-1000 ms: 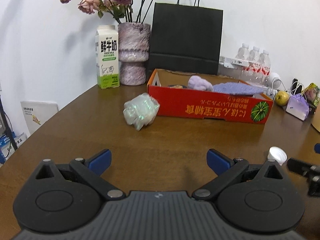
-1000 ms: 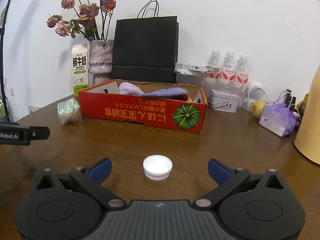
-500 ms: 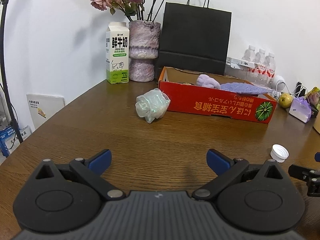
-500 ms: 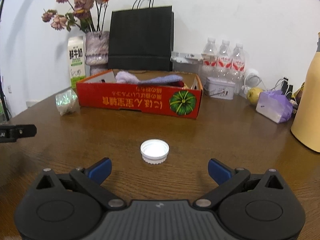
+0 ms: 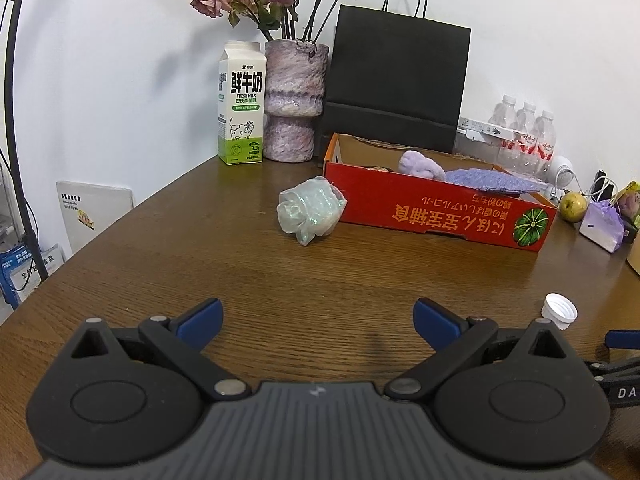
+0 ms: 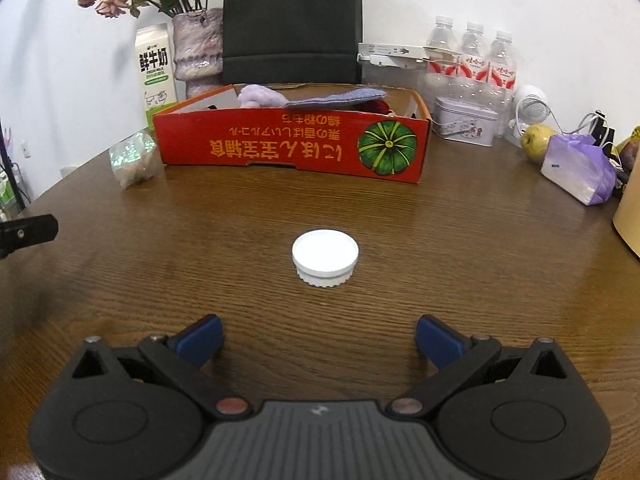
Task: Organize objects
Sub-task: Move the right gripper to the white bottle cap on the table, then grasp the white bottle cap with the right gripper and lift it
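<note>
Since half a second ago your right gripper (image 6: 318,334) has tipped down and come closer to the white bottle cap (image 6: 325,258): the cap now sits larger and higher in the centre of the right wrist view, seen more from above, and the black paper bag (image 6: 292,20) is cut off at the top edge. In your left wrist view the scene has shifted only a little — the iridescent crumpled bag (image 5: 310,214) and the red cardboard box (image 5: 436,210) look slightly nearer.

Your right gripper is spread wide, holding nothing; its blue fingertips (image 6: 198,338) hang just short of the cap, which lies alone on the table ahead of the gap, touching neither finger. Your left gripper (image 5: 318,318) is equally wide apart and empty, pointed at bare wood, with the crumpled bag well ahead of it. The same cap (image 5: 560,311) shows at the lower right of the left view, beside the tip of your other tool.

The wooden table (image 6: 460,240) carries the red box in the middle distance, a lilac plush and a purple cloth (image 6: 336,97) lying inside it. The crumpled bag rests just beside the box's left end. Behind, against the white wall, stand a milk carton (image 5: 241,104), a vase (image 5: 294,100) of dried roses and the black bag; toward the right you see water bottles (image 6: 472,60), a small tin (image 6: 466,121), a pear (image 6: 536,140) and a purple packet (image 6: 580,168).
</note>
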